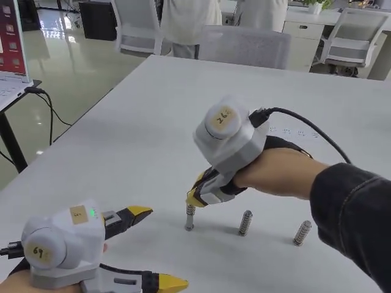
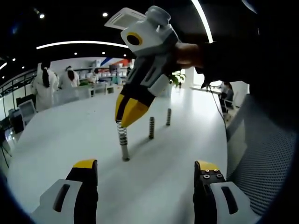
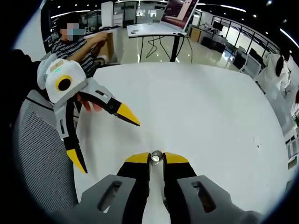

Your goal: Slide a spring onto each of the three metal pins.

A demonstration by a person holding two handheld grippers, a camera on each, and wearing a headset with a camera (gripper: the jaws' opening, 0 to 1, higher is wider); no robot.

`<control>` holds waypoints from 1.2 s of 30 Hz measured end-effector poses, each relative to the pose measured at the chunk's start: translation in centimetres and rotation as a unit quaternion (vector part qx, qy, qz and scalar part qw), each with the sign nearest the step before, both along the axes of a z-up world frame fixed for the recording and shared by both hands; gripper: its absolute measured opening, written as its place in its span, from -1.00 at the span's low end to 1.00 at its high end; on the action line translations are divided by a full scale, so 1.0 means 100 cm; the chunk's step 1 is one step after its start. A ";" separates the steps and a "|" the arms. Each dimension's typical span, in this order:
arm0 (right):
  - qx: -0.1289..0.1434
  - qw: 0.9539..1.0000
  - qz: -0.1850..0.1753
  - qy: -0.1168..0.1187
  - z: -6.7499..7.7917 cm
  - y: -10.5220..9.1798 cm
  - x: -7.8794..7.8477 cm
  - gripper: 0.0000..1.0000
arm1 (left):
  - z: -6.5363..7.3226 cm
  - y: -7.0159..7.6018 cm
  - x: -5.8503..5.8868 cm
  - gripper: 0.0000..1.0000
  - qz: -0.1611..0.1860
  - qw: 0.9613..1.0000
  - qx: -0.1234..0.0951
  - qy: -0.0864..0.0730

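Note:
Three metal pins stand in a row on the white table (image 1: 153, 122). My right gripper (image 1: 194, 199) is shut on a spring (image 1: 190, 210) that sits on the upper part of the left pin (image 1: 189, 224), whose lower part is bare. From the right gripper view I look down the spring (image 3: 156, 157) between the shut jaws. The middle pin (image 1: 245, 223) and the right pin (image 1: 302, 232) each carry a spring. My left gripper (image 1: 156, 247) is open and holds nothing, near the table's front left. In the left gripper view its jaws (image 2: 145, 164) face the held spring (image 2: 122, 133).
Office chairs (image 1: 244, 46) stand at the table's far edge. A side desk with a laptop (image 1: 12, 55) and cables is at the left. A black cable (image 1: 305, 125) runs from the right gripper over the table. People in white coats (image 2: 44, 86) stand in the distance.

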State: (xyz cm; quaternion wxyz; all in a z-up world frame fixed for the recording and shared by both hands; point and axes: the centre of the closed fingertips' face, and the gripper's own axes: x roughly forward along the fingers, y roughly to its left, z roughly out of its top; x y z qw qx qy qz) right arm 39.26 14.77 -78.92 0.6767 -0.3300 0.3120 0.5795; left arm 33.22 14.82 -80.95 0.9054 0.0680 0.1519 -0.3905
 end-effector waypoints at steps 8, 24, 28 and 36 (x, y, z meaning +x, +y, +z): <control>-0.005 1.000 -0.003 0.004 -0.011 0.000 0.000 -0.84 | 0.000 0.002 0.000 0.61 0.001 1.000 0.002 0.000; -0.015 1.000 -0.007 0.013 -0.029 0.001 -0.002 -0.84 | -0.001 0.002 -0.002 0.61 0.002 1.000 0.004 0.003; -0.019 1.000 -0.006 0.014 -0.034 0.001 -0.002 -0.84 | -0.002 0.003 -0.002 0.61 0.003 1.000 0.003 0.004; -0.019 1.000 -0.003 0.012 -0.035 0.002 -0.002 -0.84 | -0.002 0.004 -0.002 0.60 0.004 1.000 0.004 0.004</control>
